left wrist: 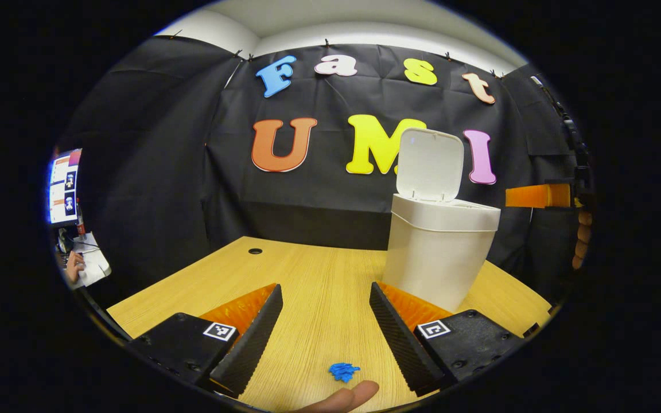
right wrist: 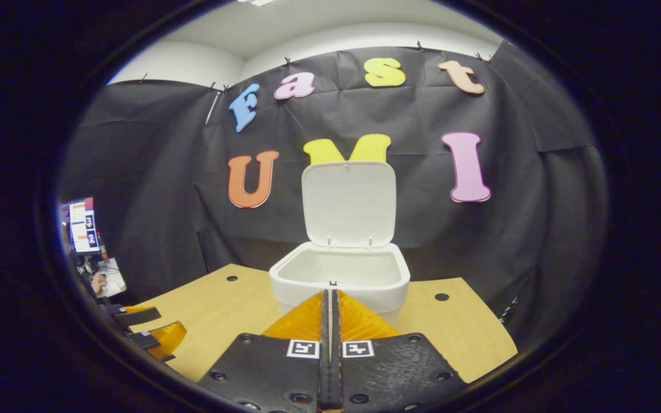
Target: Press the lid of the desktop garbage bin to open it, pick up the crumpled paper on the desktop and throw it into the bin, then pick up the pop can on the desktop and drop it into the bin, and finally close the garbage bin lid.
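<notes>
**Bin open, both tongs empty**

Now I see the white plastic garbage bin [right wrist: 339, 275] on the light wooden tabletop [left wrist: 319, 287], lid [right wrist: 349, 202] upright. My right tongs [right wrist: 330, 298] are pressed together at its near rim; left tongs [left wrist: 326, 321] spread, bin at two o'clock.

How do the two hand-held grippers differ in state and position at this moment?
The left hand-held gripper is open, fingers spread wide above the wooden desktop over a small blue crumpled paper; the right hand-held gripper is shut, fingers together, holding nothing. The left sits beside the garbage bin; the right points at its front rim. Both face the open lid.
</notes>
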Action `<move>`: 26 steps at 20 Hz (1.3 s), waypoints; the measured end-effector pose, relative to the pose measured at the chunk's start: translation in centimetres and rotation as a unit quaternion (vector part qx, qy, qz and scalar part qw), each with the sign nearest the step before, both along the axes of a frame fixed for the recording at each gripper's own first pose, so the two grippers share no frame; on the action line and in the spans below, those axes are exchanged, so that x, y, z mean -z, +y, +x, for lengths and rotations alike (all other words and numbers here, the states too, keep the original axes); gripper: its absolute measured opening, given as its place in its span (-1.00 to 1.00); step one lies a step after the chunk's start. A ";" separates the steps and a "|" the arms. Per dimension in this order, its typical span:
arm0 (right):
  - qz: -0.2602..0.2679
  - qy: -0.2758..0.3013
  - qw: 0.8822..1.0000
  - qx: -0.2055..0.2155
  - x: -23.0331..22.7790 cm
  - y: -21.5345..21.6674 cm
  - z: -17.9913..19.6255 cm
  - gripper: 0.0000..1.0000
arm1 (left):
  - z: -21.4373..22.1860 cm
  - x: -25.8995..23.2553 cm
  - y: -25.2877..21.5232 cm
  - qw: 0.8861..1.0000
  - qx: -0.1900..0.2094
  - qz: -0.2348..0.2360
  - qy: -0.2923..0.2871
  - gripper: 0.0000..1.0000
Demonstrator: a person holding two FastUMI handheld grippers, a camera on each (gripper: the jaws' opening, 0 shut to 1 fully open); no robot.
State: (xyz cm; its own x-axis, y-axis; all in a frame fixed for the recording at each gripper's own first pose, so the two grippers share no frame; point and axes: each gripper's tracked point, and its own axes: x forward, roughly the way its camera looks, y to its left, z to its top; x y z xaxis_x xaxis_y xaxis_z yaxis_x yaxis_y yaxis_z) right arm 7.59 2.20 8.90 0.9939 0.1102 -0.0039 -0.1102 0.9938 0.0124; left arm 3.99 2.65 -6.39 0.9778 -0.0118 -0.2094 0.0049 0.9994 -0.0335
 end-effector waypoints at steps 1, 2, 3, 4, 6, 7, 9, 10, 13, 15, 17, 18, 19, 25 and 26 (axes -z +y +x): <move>-0.002 -0.004 1.000 -0.003 0.2 -0.2 -0.8 -1.00 | 0.1 0.5 0.3 1.000 -0.002 -0.003 0.011 0.96; -0.003 -0.010 1.000 -0.006 0.2 -0.4 -1.5 -1.00 | 0.1 1.3 0.4 1.000 -0.003 -0.004 0.022 0.97; -0.005 -0.014 1.000 -0.010 0.6 -0.4 -2.0 -1.00 | 0.2 2.4 0.2 0.999 0.000 -0.005 0.039 0.97; -0.006 -0.016 1.000 -0.017 1.0 -0.2 -2.7 -1.00 | 0.1 3.8 -0.1 0.998 0.005 -0.001 0.059 0.97; -0.004 -0.014 1.000 -0.028 2.3 0.0 -3.8 -1.00 | -0.5 6.6 -0.2 0.995 0.019 0.013 0.097 0.98; -0.004 -0.011 0.999 -0.032 3.0 0.2 -4.1 -1.00 | -0.9 7.9 -0.2 0.993 0.026 0.014 0.115 0.99; -0.013 -0.008 0.999 -0.049 4.5 0.6 -5.1 -0.51 | -1.4 10.0 -1.2 0.988 0.044 -0.002 0.150 0.98; -0.022 -0.005 0.999 -0.048 5.4 0.5 -5.4 -0.05 | -1.6 10.7 -1.6 0.985 0.052 -0.011 0.162 0.99; -0.041 -0.009 0.998 -0.038 7.2 0.0 -6.4 0.94 | -2.0 12.0 -1.7 0.982 0.060 -0.010 0.180 0.98; -0.028 -0.011 0.999 -0.033 8.2 -0.4 -7.2 0.95 | -2.3 12.6 -1.7 0.979 0.067 -0.002 0.190 0.98; -0.014 -0.010 0.999 -0.032 9.2 -0.7 -8.2 0.96 | -2.4 13.0 -1.9 0.977 0.077 -0.002 0.199 0.97; -0.007 -0.007 0.999 -0.031 10.0 -1.1 -8.7 0.96 | -2.3 13.5 -2.1 0.976 0.082 -0.001 0.203 0.96; -0.001 -0.003 1.000 -0.031 10.7 -1.4 -9.1 0.94 | -2.2 14.0 -2.2 0.974 0.087 0.002 0.208 0.96; -0.011 0.010 1.000 -0.009 15.5 -3.6 -10.7 0.92 | -2.2 15.8 -2.4 0.962 0.101 0.002 0.253 0.58; -0.013 0.013 1.000 -0.008 16.3 -3.7 -10.8 0.92 | -2.3 16.0 -2.1 0.963 0.094 0.009 0.254 0.69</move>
State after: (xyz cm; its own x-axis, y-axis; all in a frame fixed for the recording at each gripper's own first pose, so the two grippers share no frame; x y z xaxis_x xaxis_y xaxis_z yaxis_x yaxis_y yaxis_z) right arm -3.24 -1.54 -7.39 0.9916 0.1255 -0.0323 -0.1259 0.9920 -0.0102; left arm 1.70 0.60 -22.40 0.7300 -0.1709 -0.6617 0.1741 0.9828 -0.0618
